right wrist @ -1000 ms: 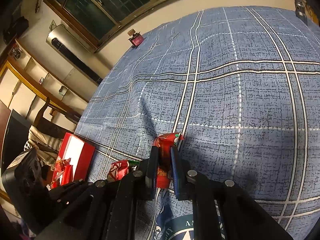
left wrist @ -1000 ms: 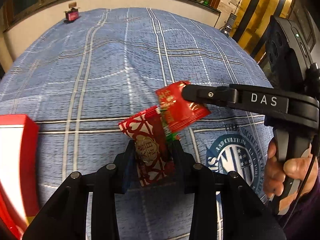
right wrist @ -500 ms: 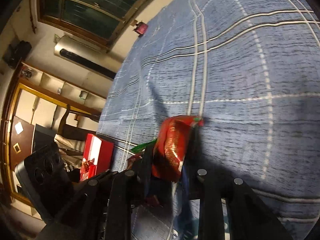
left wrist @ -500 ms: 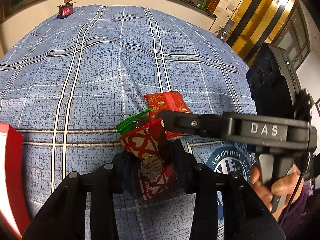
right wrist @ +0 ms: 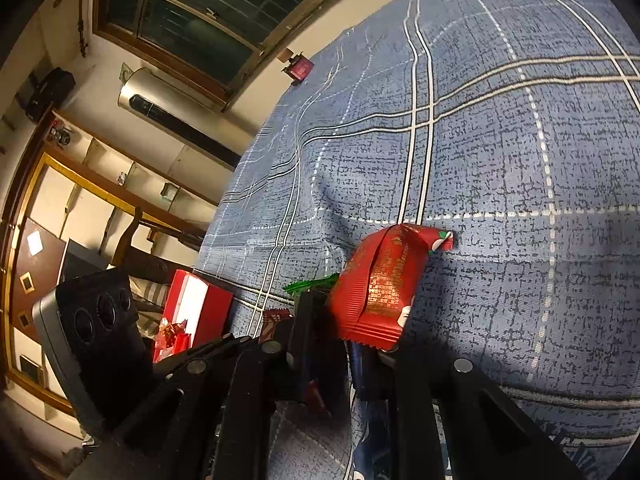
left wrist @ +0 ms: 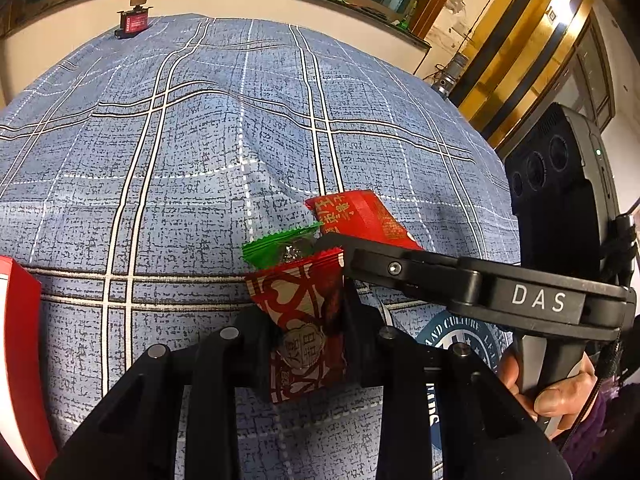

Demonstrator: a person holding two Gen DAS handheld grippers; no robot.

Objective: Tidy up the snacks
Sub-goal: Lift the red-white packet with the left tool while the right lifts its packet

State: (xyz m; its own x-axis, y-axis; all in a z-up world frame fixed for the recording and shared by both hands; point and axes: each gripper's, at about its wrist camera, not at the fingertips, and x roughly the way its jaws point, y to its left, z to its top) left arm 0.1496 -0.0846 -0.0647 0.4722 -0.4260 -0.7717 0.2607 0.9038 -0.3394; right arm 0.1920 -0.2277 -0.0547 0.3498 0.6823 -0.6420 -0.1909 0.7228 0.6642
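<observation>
My left gripper is shut on a red patterned snack packet, held upright above the blue plaid cloth. A green wrapped candy lies just beyond it. My right gripper is shut on a red ribbed snack packet, which also shows in the left wrist view behind the right gripper's arm. The two grippers are close together, right one crossing in front of the left.
A red and white box stands at the left edge; in the right wrist view it holds red packets. A small red device sits at the cloth's far edge. A round printed logo lies under the right gripper.
Both grippers have lifted and tilted with their packets. The right gripper's packet swung from upright to slanted. The green candy has come into view beyond the left packet.
</observation>
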